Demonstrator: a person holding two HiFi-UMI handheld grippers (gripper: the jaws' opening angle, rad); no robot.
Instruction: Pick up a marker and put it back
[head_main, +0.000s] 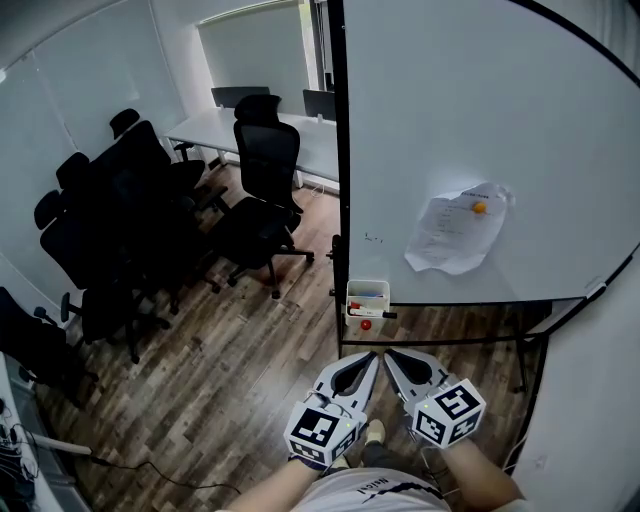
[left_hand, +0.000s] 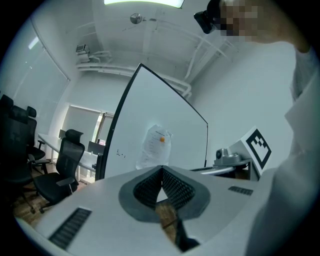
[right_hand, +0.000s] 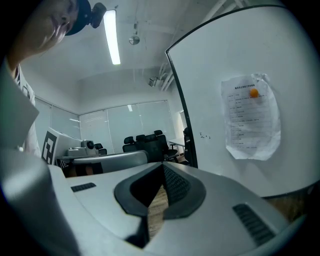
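Ahead of your fingertips, past the tips of both tools and apart from them, the dark marker (head_main: 376, 314) lies across the front of a small white holder (head_main: 367, 289). The holder sits at the lower left corner of the whiteboard (head_main: 480, 110). More coloured pens stand inside the holder, too small to tell apart, and a small red round thing (head_main: 366, 324) shows just below it. The holder lies almost straight out from your left gripper (head_main: 373, 355), while your right gripper (head_main: 389, 352) points a little to the right of it. Neither tool touches the marker or the holder.

Both sets of fingers are closed. In the left gripper view the ribbed pads meet at their tips with nothing between them. In the right gripper view the pads press together in the same way, on nothing. The two tools lie side by side, tips close to each other, with their patterned cubes (head_main: 322, 430) back near your wrists.

Beyond the fingers and to the right, a creased sheet of paper (head_main: 455, 235) is held on the whiteboard by an orange magnet (head_main: 479, 207). Off to the left of the fingers, black office chairs (head_main: 262, 190) stand on the wood floor (head_main: 230, 380). A long white table (head_main: 220, 128) runs behind them.
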